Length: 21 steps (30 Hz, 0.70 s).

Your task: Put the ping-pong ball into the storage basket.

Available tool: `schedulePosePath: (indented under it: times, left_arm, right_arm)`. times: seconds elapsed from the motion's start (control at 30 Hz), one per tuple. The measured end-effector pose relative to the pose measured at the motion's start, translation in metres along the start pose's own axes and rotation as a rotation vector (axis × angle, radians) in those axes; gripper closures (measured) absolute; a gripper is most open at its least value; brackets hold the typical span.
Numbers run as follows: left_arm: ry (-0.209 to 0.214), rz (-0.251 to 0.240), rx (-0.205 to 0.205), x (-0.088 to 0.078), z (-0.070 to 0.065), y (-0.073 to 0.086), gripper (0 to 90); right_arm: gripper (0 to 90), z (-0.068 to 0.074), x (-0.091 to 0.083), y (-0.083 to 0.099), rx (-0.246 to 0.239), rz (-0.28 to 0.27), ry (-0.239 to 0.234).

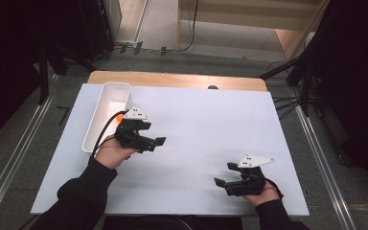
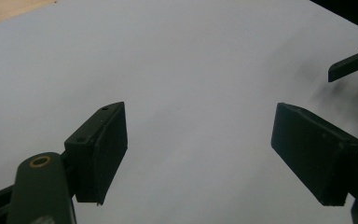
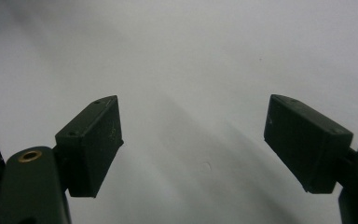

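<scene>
High view: a white sheet [image 1: 206,129] covers the wooden table [image 1: 172,79]. A long white bin [image 1: 106,115] lies at the upper left of the frame, its long axis running from lower left to upper right. A small orange item [image 1: 119,116] shows just beside the bin, possibly inside it. No writing is legible. The left gripper [image 1: 156,142] sits near the bin, jaws spread wide with nothing between them. The right gripper [image 1: 226,174], at the lower right of the frame, has its 2 jaws likewise spread and empty.
</scene>
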<state>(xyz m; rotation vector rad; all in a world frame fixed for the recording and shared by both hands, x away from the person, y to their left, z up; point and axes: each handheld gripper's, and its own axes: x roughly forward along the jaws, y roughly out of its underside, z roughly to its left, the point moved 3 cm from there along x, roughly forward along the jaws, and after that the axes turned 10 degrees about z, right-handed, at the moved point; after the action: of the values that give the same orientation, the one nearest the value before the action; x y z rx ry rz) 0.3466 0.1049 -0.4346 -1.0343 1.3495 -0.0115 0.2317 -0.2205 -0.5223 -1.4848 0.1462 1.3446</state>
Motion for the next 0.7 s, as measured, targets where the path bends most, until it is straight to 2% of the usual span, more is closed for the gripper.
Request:
schedulePosePath:
  times: [0.5, 0.7]
  left_arm:
    - [0.020, 0.002, 0.032, 0.004, -0.006, 0.016, 19.1]
    - [0.029, 0.020, 0.052, 0.007, -0.010, 0.022, 19.1]
  right_arm:
    - [17.6, 0.000, 0.000, 0.000, 0.001, 0.003, 0.001]
    - [17.6, 0.001, 0.000, 0.000, 0.006, 0.005, -0.001]
